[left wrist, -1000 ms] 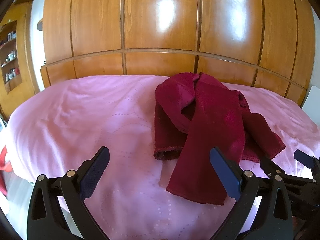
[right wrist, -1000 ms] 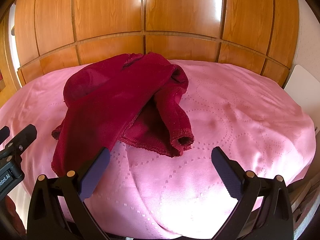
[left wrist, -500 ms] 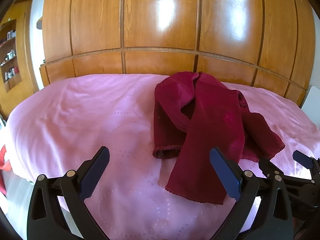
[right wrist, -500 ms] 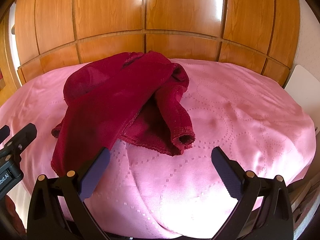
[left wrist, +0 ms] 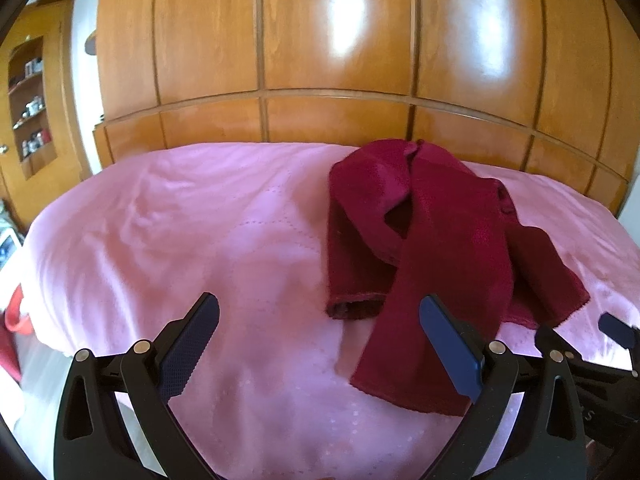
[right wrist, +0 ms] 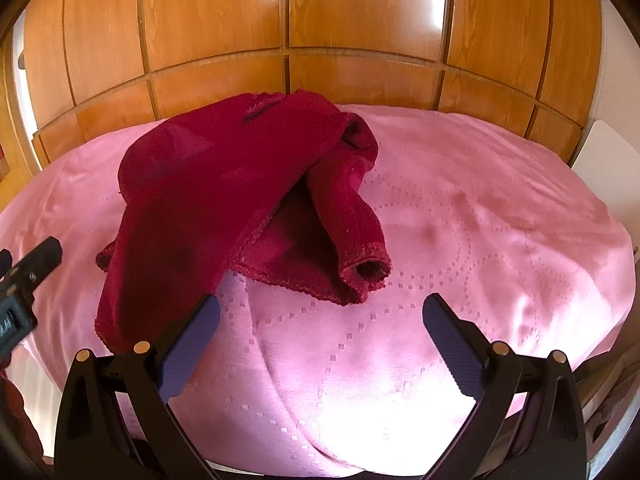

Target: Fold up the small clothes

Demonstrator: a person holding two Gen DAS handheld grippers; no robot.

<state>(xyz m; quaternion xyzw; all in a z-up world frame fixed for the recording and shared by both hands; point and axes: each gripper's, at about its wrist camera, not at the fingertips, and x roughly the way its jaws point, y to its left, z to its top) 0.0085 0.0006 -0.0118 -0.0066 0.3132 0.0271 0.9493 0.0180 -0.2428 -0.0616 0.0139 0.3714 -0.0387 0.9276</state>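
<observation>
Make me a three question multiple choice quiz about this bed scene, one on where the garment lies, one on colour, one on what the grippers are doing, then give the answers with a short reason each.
1. Where does the dark red garment lie?
A. crumpled on the pink bedspread
B. hanging on the wooden wardrobe
C. on the floor

2. What colour is the bedspread?
A. white
B. pink
C. blue

3. How do the left gripper and right gripper stand?
A. both shut on the garment
B. one shut, one open
C. both open, holding nothing

Answers:
1 A, it sits bunched on the bed with a sleeve cuff showing.
2 B, pink cloth covers the whole bed.
3 C, each view shows its fingers spread wide with only bedspread between them.
</observation>
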